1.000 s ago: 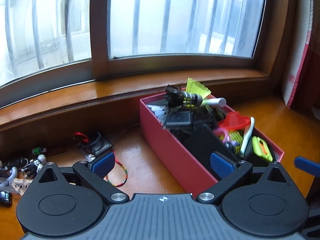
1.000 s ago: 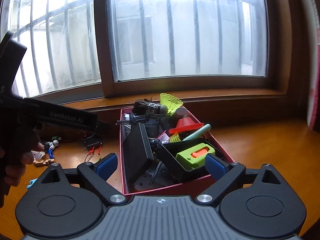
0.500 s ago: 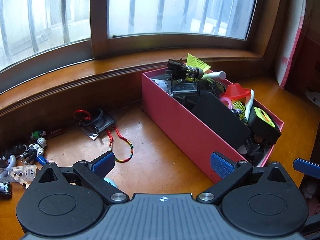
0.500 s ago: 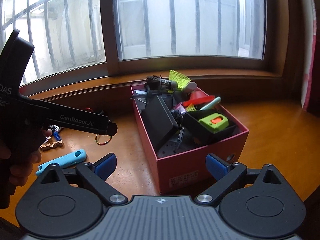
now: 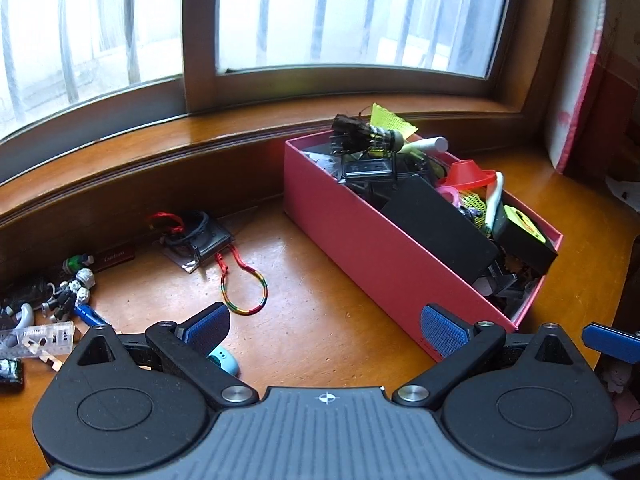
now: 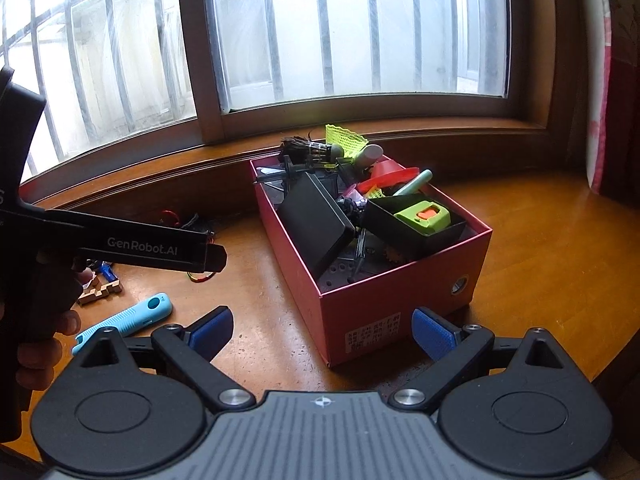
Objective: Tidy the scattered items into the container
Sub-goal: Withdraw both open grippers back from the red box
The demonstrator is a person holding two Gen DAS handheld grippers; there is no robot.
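Note:
A red box (image 5: 376, 252) (image 6: 396, 300) heaped with items stands on the wooden table. My left gripper (image 5: 324, 328) hangs open above the table just left of the box's near corner, nothing between its fingers. My right gripper (image 6: 322, 330) is open too, held in front of the box's short near end. Loose on the table left of the box lie a multicoloured cord bracelet (image 5: 244, 288), a black pouch with red cord (image 5: 196, 236), a light blue handle (image 6: 124, 322) (image 5: 224, 360), a wooden puzzle piece (image 6: 100, 290) and small figures (image 5: 76, 284).
A hand holds the left gripper's black body (image 6: 120, 244) at the left of the right wrist view. A raised wooden window sill (image 5: 200, 152) runs behind the box. A red and white curtain (image 5: 580, 80) hangs at the right. The table's edge curves off at the right.
Both grippers have pulled back and risen from the box. More table and the scattered items left of the box have come into view. Both stay open.

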